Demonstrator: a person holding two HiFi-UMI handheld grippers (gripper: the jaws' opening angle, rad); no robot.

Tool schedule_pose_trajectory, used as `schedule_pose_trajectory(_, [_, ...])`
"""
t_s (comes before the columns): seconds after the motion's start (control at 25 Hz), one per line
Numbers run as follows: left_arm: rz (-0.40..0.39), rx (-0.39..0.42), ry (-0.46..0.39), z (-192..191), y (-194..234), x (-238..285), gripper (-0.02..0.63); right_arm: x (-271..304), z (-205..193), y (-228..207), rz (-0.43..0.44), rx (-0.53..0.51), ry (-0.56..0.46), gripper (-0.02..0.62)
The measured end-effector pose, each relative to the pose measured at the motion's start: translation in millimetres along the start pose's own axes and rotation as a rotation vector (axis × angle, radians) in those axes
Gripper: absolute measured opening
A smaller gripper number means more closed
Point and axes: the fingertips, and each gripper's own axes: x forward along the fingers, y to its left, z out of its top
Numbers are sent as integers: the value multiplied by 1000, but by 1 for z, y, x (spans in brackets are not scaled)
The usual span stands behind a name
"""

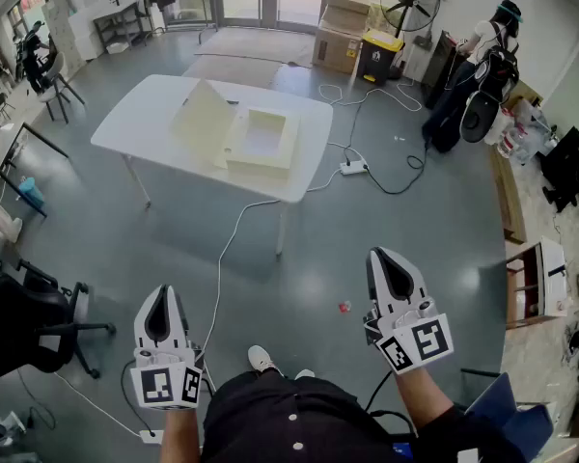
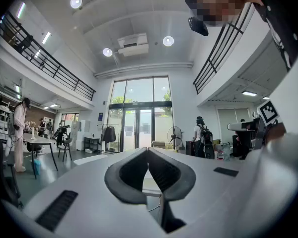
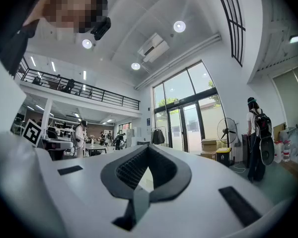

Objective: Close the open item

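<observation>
**Open box sits on the far table; both grippers closed and empty**

The open box (image 1: 262,143) rests on the white table (image 1: 135,123), well apart from the person, who stands back on the floor. Its tray faces up. Its lid (image 1: 203,112) is thrown back to the left and stands tilted along the shared edge.

It looks like pale card or thin board. It is probably light, fairly stiff across the panels, easy to dent, and smooth enough to slip between pads.

The lid's free edge seems the best place to take hold. It could be pinched or pushed from behind and swung over the tray, while the other gripper steadies a tray wall so the light box does not slide.

The left gripper (image 1: 161,302) and the right gripper (image 1: 390,263) are both level in front of the person. Each has its jaws pressed together, with nothing between them.
</observation>
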Motion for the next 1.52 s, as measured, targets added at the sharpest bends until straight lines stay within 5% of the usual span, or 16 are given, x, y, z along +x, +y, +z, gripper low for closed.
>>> schedule_pose_trajectory(0.92, [-32,-20,-1,-14,45,45,17,62,-10,14,-7,31,-53,29])
schedule_pose_trajectory(1.2, [-20,-14,2,-19,68,69,17,104,-17,22,46,32,-48,261])
schedule_pose_trajectory(1.52, [-4,-2,0,-25,92,125,17,173,-26,2,45,7,-42,275])
